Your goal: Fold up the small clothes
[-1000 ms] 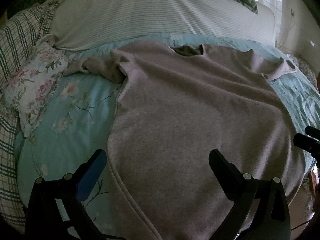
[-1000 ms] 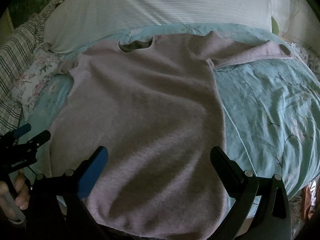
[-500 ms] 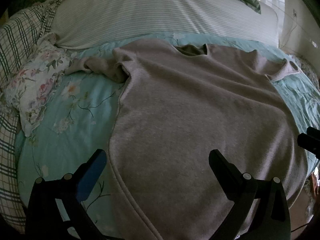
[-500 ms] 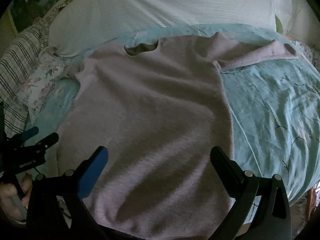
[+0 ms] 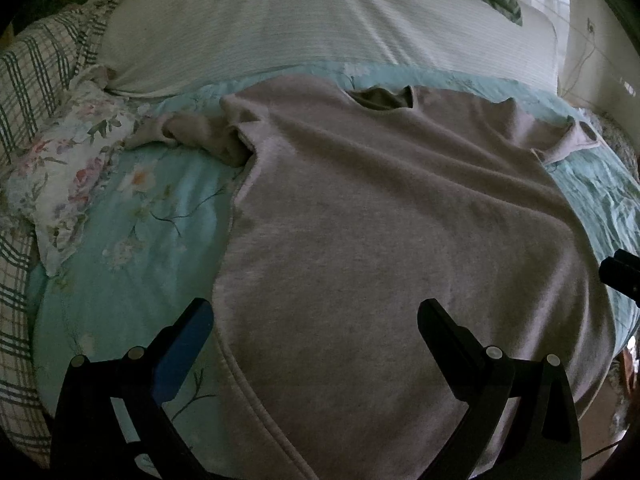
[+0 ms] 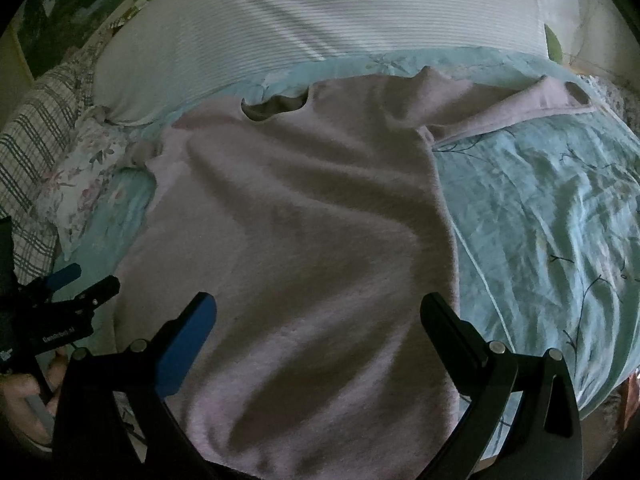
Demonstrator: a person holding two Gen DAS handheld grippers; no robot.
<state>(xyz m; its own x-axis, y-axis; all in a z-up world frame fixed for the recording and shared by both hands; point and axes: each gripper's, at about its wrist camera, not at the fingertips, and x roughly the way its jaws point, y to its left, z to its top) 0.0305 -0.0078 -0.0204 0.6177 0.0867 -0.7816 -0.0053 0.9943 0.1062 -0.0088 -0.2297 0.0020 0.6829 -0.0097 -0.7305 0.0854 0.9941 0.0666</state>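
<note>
A pale pink-grey sweater (image 5: 384, 232) lies spread flat on the bed, neck hole (image 5: 380, 98) at the far end. Its left sleeve (image 5: 192, 136) is bunched up; its right sleeve (image 6: 520, 108) lies stretched out to the right. My left gripper (image 5: 316, 316) is open and empty above the sweater's lower left edge. My right gripper (image 6: 318, 312) is open and empty above the sweater's lower right part (image 6: 312, 240). The left gripper also shows at the left edge of the right wrist view (image 6: 86, 284).
The bed has a teal floral sheet (image 6: 540, 220). A white striped pillow (image 5: 320, 24) lies beyond the sweater. A floral pillow (image 5: 68, 168) and a plaid blanket (image 5: 32, 80) lie at the left. The bed's edge is at the lower right (image 6: 600, 400).
Both grippers have moved slightly forward and up over the sweater. Both stay open and the sweater has not moved.
</note>
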